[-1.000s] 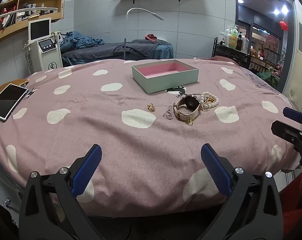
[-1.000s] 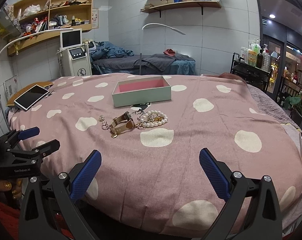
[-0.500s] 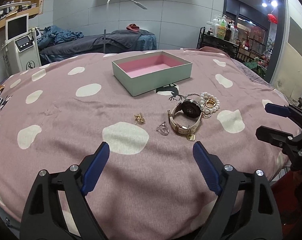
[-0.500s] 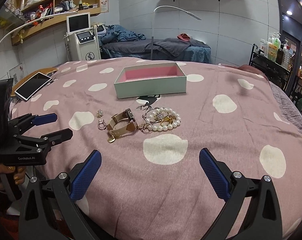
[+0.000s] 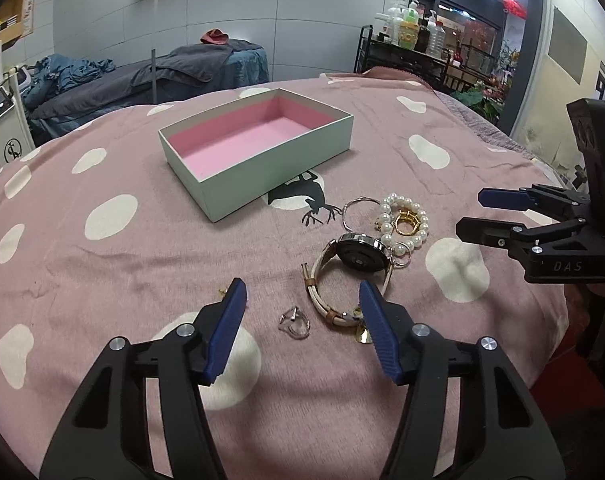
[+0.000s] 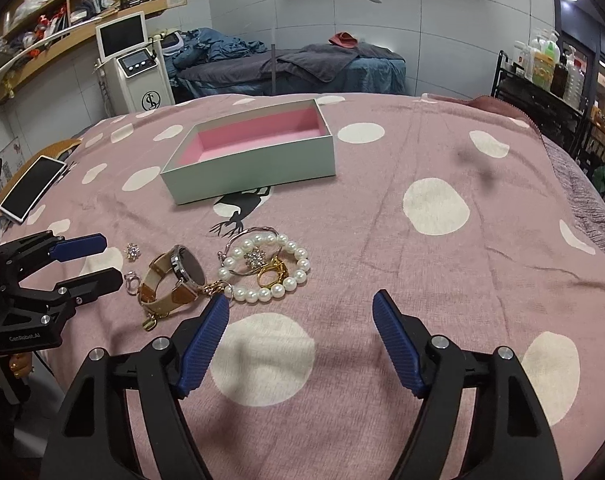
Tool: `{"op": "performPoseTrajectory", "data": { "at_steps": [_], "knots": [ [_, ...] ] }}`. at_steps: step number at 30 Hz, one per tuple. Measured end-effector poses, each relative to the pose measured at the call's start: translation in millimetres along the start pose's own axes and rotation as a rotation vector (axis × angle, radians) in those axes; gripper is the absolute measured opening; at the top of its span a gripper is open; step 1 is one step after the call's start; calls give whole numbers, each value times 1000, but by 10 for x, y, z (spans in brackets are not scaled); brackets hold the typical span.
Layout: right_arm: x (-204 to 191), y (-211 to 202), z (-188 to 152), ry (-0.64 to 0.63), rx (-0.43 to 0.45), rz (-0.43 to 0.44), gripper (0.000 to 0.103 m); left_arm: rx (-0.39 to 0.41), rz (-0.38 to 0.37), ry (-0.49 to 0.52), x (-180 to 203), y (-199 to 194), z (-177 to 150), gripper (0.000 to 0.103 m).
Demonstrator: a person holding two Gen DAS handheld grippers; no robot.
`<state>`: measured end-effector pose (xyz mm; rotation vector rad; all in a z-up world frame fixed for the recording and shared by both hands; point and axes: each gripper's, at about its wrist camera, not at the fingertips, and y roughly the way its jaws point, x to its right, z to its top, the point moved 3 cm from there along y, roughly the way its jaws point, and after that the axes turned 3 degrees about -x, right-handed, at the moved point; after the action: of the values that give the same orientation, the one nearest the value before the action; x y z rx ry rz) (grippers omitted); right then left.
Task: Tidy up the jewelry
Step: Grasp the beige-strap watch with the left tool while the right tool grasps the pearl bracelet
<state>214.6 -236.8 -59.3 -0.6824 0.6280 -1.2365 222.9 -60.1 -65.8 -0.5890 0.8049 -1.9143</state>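
my left gripper (image 5: pixel 302 300) hangs spread over a small silver ring (image 5: pixel 295 321); my right gripper (image 6: pixel 300 312) is spread too, empty, near one pearl bracelet (image 6: pixel 270 268). the ring looks light, hard and slippery, so i'd pinch its band. one watch (image 5: pixel 352 276) lies beside it, one pink-lined box (image 5: pixel 258 148) beyond.

Surface: pink spotted blanket (image 5: pixel 442 152).
Laid on it: open box (image 5: pixel 286 152), watch (image 5: pixel 358 258), pearl bracelet (image 5: pixel 406 220), silver ring (image 5: pixel 296 322), tablet (image 6: pixel 32 190).
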Motion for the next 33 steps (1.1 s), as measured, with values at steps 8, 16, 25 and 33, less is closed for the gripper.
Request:
{"op": "performPoseTrajectory", "data": {
  "at_steps": [8, 16, 25, 33],
  "knots": [
    [41, 255, 146, -5, -64, -1, 49, -132, -7, 84, -3, 405, 162, 43],
    [18, 469, 263, -31, -109, -12, 30, -195, -15, 160, 94, 589, 163, 29],
    [-52, 639, 355, -78, -145, 18, 20, -201, -16, 191, 176, 685, 238, 17],
    [-79, 583, 366, -81, -135, 95, 8, -150, -38, 152, 132, 587, 274, 10]
  ]
}}
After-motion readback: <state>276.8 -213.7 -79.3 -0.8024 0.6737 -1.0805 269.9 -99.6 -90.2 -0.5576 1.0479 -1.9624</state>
